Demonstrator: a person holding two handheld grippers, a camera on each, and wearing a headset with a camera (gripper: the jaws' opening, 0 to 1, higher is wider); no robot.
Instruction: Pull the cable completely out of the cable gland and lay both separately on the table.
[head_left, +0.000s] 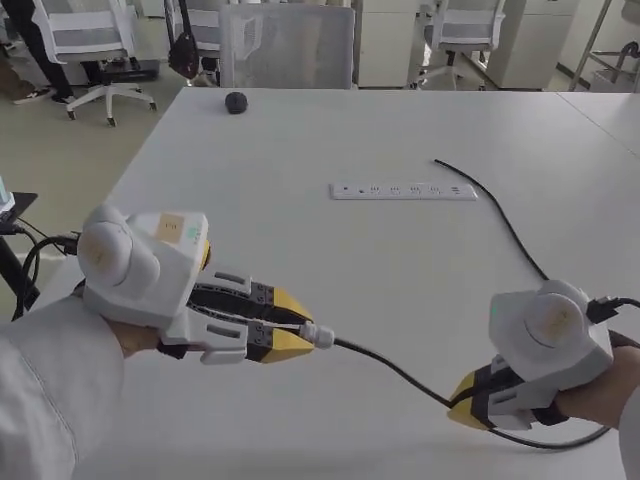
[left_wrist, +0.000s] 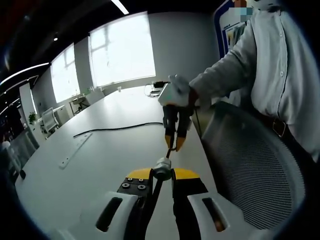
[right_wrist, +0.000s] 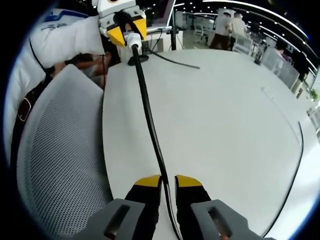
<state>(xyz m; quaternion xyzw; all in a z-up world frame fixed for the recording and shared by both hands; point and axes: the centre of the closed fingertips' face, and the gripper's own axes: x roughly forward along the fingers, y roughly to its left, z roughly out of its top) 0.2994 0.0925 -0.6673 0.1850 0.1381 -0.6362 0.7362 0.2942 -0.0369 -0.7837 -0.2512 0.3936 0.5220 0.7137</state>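
White table (head_left: 300, 240). White power strip (head_left: 404, 191) lies flat on it, far side, right of centre. Small dark round object (head_left: 235, 102) sits near the far edge, left of centre; can't tell what it is. Grey mesh-back chair (head_left: 287, 45) stands at the far edge. White office chair (head_left: 88, 40) on the floor far left, second office chair (head_left: 463, 28) far right. Near-side mesh seat (right_wrist: 55, 150) is just beside the near table edge.

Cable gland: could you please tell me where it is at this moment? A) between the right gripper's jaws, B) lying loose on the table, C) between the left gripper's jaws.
C: the gland sits clamped in the jaws of the left gripper, with the cable running from it to the right gripper.
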